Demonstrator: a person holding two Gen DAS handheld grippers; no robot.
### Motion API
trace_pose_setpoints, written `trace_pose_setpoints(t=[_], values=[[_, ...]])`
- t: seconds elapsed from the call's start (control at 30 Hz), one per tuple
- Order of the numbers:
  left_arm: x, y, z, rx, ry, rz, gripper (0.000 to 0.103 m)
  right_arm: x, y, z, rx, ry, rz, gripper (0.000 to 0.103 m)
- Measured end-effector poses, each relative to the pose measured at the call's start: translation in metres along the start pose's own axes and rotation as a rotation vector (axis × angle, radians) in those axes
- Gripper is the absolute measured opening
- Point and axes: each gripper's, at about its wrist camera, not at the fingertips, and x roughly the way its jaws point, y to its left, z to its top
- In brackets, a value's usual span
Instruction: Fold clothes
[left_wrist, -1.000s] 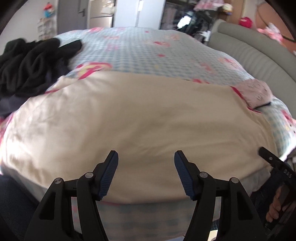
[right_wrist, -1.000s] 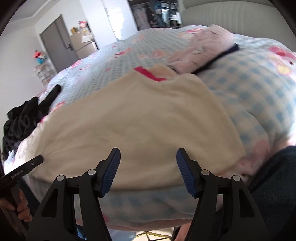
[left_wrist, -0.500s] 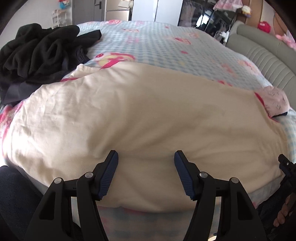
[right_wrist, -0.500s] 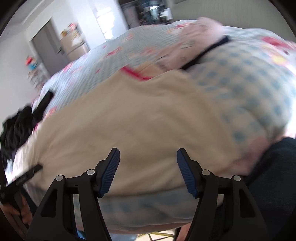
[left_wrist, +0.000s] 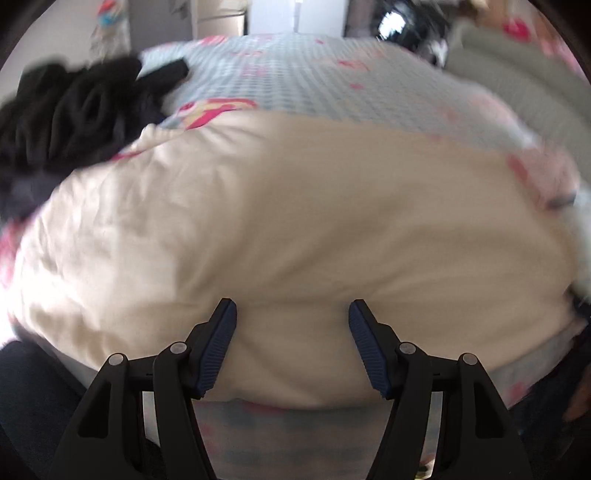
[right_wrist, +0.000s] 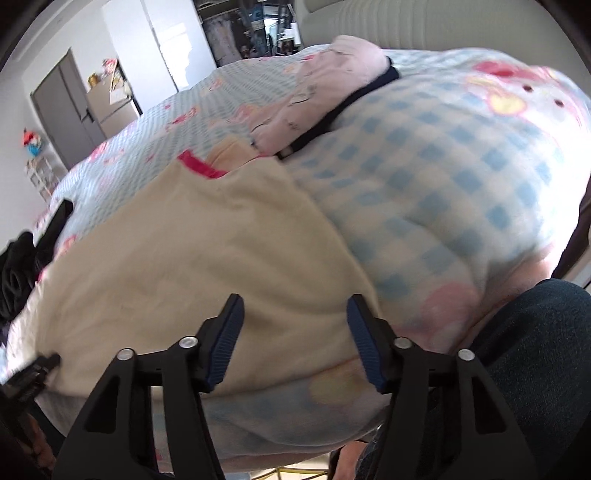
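Left hand-held gripper (left_wrist: 291, 345): jaws spread wide, nothing between the blue pads, poised just over the near hem of the cream garment (left_wrist: 295, 221). Right hand-held gripper (right_wrist: 293, 341): likewise wide apart and empty, poised at the near right corner of the same garment (right_wrist: 192, 266). Probably so placed to take the near edge at two points and carry it as one line; a judgement only, since neither pad visibly pinches cloth.

Cream garment: spread broad and mostly flat on the bed (left_wrist: 295, 77), near hem right at the bed's front edge, within easy reach. Light wrinkles toward its left side, smoother toward its right. Whether a single layer or already doubled over, not to be told from here; fits both a piece laid out for folding and one partway folded.

Beyond the garment's far left corner: a black heap of clothes (left_wrist: 74, 107), crumpled, apparently unfolded. Just past the garment's far right corner: a small pink garment (right_wrist: 321, 96) with a dark trim, lying compact on the checked blanket (right_wrist: 443, 173), possibly set aside as finished. Behind all that, a padded headboard, blurred in the left view.
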Motion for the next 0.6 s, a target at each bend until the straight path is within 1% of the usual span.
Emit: trace_pose_setpoints(t=[0.1, 0.13, 0.17, 0.2, 0.23, 0.3, 0.4, 0.47, 0.53, 0.57, 0.6], values=[[-0.005, 0.018, 0.008, -0.090, 0.006, -0.030, 0.065, -0.009, -0.009, 0.005, 0.034, -0.038, 0.032, 0.055], [-0.005, 0.010, 0.012, -0.066, 0.002, -0.067, 0.065, -0.014, -0.011, 0.007, 0.046, -0.055, 0.039, 0.061], [-0.006, 0.003, 0.016, -0.042, -0.002, -0.105, 0.065, -0.018, -0.013, 0.009, 0.058, -0.073, 0.047, 0.069], [-0.006, -0.005, 0.021, -0.016, -0.005, -0.140, 0.065, -0.023, -0.013, 0.011, 0.069, -0.090, 0.059, 0.070], [-0.003, -0.017, 0.027, 0.017, -0.004, -0.154, 0.065, -0.026, -0.011, 0.015, 0.068, -0.101, 0.089, 0.070], [0.003, -0.036, 0.035, 0.071, -0.009, -0.141, 0.065, -0.024, 0.003, 0.022, 0.013, -0.082, 0.173, 0.070], [0.021, -0.052, 0.048, 0.075, 0.014, -0.161, 0.065, -0.011, 0.041, 0.028, -0.133, -0.026, 0.259, 0.070], [0.034, -0.054, 0.054, 0.074, 0.032, -0.156, 0.065, 0.003, 0.062, 0.030, -0.201, 0.010, 0.258, 0.070], [0.040, -0.050, 0.057, 0.081, 0.042, -0.144, 0.065, 0.017, 0.080, 0.031, -0.257, 0.044, 0.245, 0.070], [0.042, -0.046, 0.058, 0.085, 0.046, -0.133, 0.065, 0.024, 0.089, 0.031, -0.284, 0.062, 0.239, 0.072], [0.042, -0.038, 0.059, 0.084, 0.042, -0.097, 0.065, 0.031, 0.098, 0.032, -0.312, 0.079, 0.233, 0.073]])
